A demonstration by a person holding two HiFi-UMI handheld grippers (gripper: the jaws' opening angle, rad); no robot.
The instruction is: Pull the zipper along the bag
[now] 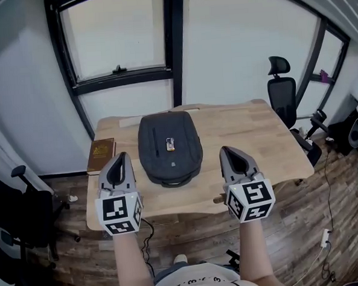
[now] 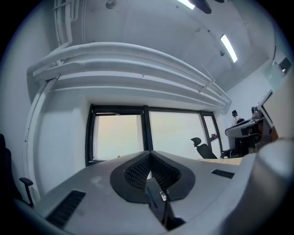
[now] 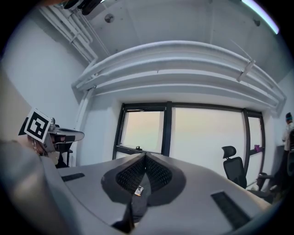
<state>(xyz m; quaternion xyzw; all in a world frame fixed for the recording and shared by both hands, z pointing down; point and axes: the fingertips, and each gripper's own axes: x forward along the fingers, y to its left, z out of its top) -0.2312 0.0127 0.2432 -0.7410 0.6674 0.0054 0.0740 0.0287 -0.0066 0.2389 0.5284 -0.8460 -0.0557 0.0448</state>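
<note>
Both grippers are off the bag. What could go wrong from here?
1. The left gripper and right gripper are shut and empty; arriving so, they may shove the backpack, not pinch a pull.
2. The backpack lies loose on the table; an unbraced pull may drag it.
3. The book sits at the left edge; a sweep could knock it off.

We saw a wood table (image 1: 257, 134) w/ a brown book (image 1: 100, 155) flat at its left edge. A pale strip (image 1: 132, 120) lay along the far edge. Behind was a black-framed window (image 1: 118, 40). One black chair (image 1: 283, 97) stood right of the table, another (image 1: 20, 209) at left. The floor (image 1: 333, 190) was dark planks, w/ a white plug (image 1: 324, 238) on it, right side.
</note>
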